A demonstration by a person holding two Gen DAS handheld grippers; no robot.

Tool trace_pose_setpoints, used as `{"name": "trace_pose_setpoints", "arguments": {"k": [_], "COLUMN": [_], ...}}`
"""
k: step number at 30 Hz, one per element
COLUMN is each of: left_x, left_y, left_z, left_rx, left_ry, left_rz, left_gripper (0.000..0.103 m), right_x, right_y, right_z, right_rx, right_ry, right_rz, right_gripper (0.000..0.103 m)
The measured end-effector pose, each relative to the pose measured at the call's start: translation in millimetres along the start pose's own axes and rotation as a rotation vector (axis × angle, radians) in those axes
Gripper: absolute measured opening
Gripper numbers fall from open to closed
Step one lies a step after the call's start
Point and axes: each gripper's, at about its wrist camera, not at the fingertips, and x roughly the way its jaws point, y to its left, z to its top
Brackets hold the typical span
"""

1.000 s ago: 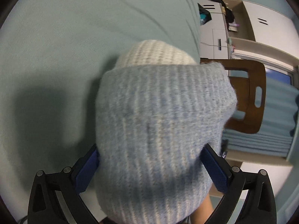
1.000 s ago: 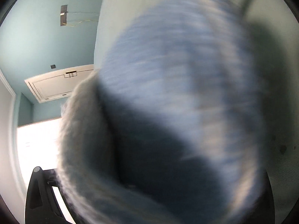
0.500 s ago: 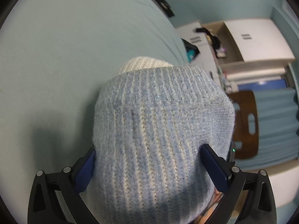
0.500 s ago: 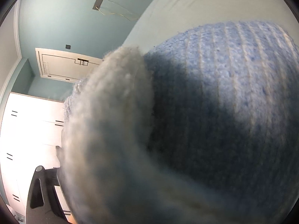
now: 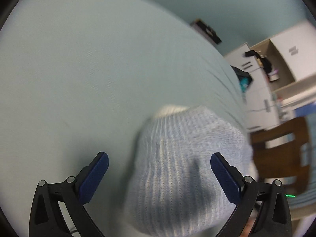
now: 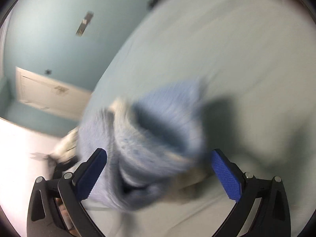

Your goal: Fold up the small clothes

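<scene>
Our left gripper shows both blue-padded fingers spread wide in the left wrist view, clamping nothing. Between them, lower and toward the right finger, sits the knitted garment, pale blue ribbed wool with a cream band at its far end. Its right edge passes behind the right finger; we cannot tell whether it touches that pad, and a clear gap separates it from the left pad. It rests on a pale green sheet that fills most of the view. Past the sheet's far edge at right we see white cabinets and a brown wooden chair, all somewhat blurred.

Turning to the right wrist view, our right gripper is likewise spread, its blue pads wide apart and closed on nothing. We find the same blue knit bunched between the fingers, nearer the left one, with a dark hollow showing in its folds and cream trim at its left edge. Heavy motion blur hides its exact outline, so we cannot tell whether it touches the left pad. It casts a shadow on the pale sheet to its right. Behind, a teal wall carries a white panel.
</scene>
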Motion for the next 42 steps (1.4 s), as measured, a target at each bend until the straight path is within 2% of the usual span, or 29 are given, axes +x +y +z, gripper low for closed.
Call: {"name": "trace_pose_setpoints", "arguments": {"k": [2,3,5,8,10,12,14,16,19,22,24,26,28,30,32,35,38,42], "left_x": [-11,-17,-18,-3,18,24,36,45,51,43,21,5,-7,-25,-38,-57,-82,-118], "left_y": [-19,-32,-49,-71,-83,-86,-86,-93,-100,-92,-78,-82,-92,-98,-107,-112,-108,-88], "left_z": [1,-4,-7,-18,-27,-34,-33,-32,-35,-34,-45,-49,-56,-68,-80,-104,-135,-167], "left_rx": [0.091,0.160,0.251,0.378,0.471,0.496,0.515,0.523,0.525,0.499,0.489,0.504,0.542,0.591,0.639,0.709,0.758,0.722], "left_ry": [-0.083,-0.131,-0.178,-0.201,-0.179,-0.232,-0.202,-0.211,-0.237,-0.246,-0.273,-0.283,-0.289,-0.297,-0.307,-0.287,-0.296,-0.293], "left_rz": [0.061,0.090,0.127,0.231,0.318,0.350,0.385,0.392,0.435,0.387,0.351,0.380,0.387,0.378,0.383,0.417,0.444,0.421], "left_gripper": [0.103,0.103,0.103,0.103,0.103,0.103,0.103,0.103,0.103,0.103,0.103,0.103,0.103,0.103,0.103,0.103,0.103,0.103], "right_x": [-34,-44,-49,-36,-23,2,33,39,39,38,28,18,-2,-32,-54,-73,-85,-112], "right_y": [21,36,71,84,75,60,53,36,42,53,56,48,39,36,34,24,17,25], "right_z": [-6,-12,-29,-32,-31,-32,-34,-38,-40,-47,-43,-37,-32,-33,-41,-64,-88,-114], "right_rx": [-0.141,-0.217,-0.367,-0.483,-0.521,-0.547,-0.571,-0.527,-0.544,-0.541,-0.520,-0.488,-0.424,-0.362,-0.354,-0.361,-0.395,-0.467], "right_ry": [-0.193,-0.285,-0.403,-0.452,-0.412,-0.314,-0.254,-0.293,-0.287,-0.286,-0.292,-0.272,-0.259,-0.290,-0.276,-0.248,-0.184,-0.145], "right_rz": [-0.151,-0.199,-0.213,-0.203,-0.203,-0.244,-0.308,-0.255,-0.288,-0.300,-0.276,-0.217,-0.172,-0.123,-0.092,-0.117,-0.182,-0.137], "right_gripper": [0.102,0.102,0.102,0.102,0.102,0.102,0.102,0.102,0.102,0.102,0.102,0.102,0.102,0.102,0.102,0.102,0.102,0.102]}}
